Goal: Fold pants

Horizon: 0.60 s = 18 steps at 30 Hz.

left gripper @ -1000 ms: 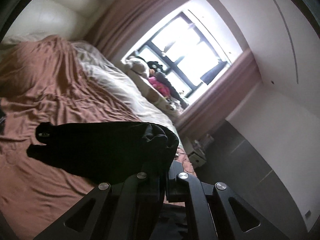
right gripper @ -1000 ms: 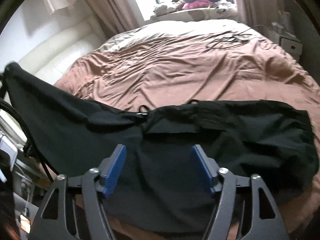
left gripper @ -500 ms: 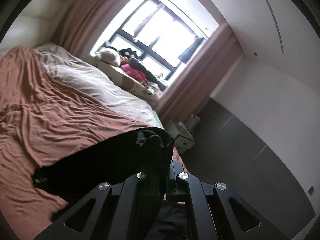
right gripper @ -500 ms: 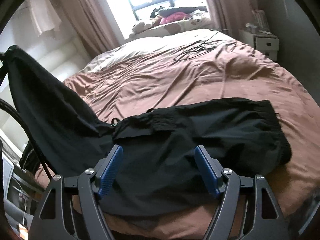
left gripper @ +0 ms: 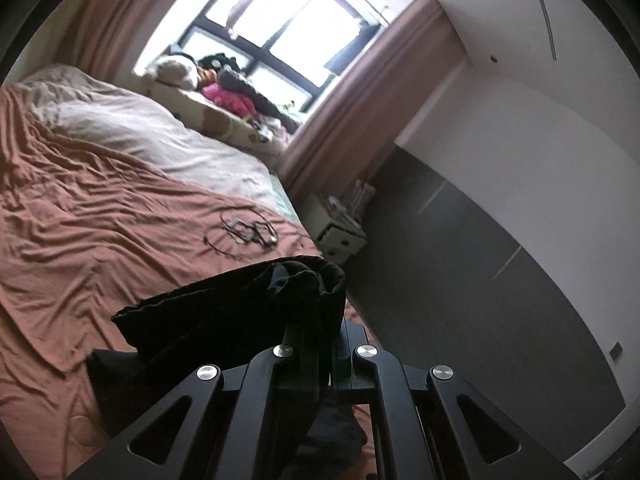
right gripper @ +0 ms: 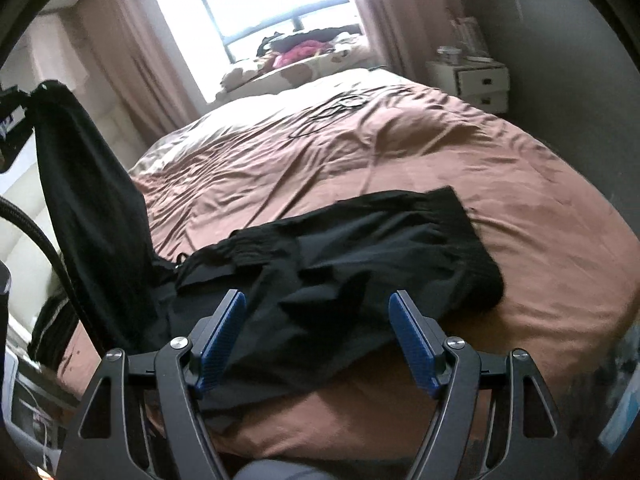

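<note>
Pants [right gripper: 344, 256] on bed [right gripper: 500, 184], cable [right gripper: 340, 104] beyond, nightstand [right gripper: 474, 80] at right.

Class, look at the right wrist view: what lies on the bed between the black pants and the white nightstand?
Only bare, wrinkled brown bedsheet between the black pants and the nightstand; the cable tangle lies off to the left.

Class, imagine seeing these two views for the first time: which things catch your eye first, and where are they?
The black pants sprawl across the near part of the brown bedspread, one end lifted high at the left by the left gripper, which is shut on them. The right gripper hangs open over the pants. Behind the bed glows a bright window.
</note>
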{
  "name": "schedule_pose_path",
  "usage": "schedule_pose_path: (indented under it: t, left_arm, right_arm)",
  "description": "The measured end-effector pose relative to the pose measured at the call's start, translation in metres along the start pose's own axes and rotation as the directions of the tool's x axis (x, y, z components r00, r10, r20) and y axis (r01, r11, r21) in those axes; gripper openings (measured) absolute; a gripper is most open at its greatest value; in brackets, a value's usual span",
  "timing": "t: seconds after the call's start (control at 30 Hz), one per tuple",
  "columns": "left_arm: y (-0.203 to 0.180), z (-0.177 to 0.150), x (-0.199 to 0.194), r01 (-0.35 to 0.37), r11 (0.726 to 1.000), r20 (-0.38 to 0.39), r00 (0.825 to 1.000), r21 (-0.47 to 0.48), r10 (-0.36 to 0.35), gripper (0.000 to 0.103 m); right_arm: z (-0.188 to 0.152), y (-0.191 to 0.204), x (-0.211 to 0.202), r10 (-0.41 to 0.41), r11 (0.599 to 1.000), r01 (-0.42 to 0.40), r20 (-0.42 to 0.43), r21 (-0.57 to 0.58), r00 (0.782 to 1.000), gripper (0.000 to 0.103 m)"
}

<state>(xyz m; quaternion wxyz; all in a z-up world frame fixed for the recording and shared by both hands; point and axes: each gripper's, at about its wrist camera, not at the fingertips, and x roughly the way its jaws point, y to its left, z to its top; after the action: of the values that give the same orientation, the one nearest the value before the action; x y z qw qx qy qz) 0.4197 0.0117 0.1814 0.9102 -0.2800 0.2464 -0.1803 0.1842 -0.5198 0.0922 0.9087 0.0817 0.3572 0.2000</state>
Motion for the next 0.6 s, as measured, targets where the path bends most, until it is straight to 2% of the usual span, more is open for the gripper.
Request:
schedule_pose_path:
  t: [0.3,0.6]
  left_arm:
    - [-0.017,-0.038,0.082,0.07,0.997,-0.136,0.988,-0.014,-0.072,0.003]
    - [-0.04,-0.097,0.152,0.139,0.99,-0.291,0.946,-0.026,-0.141,0.003]
  right_arm:
    - [-0.022,-0.053,-0.025,-0.038,0.988,0.035,0.019,0.152,0.999,0.073]
    - [-0.044,-0.091,-0.038,-0.054,0.963,0.051,0.003,0.266,0.999,0.073]
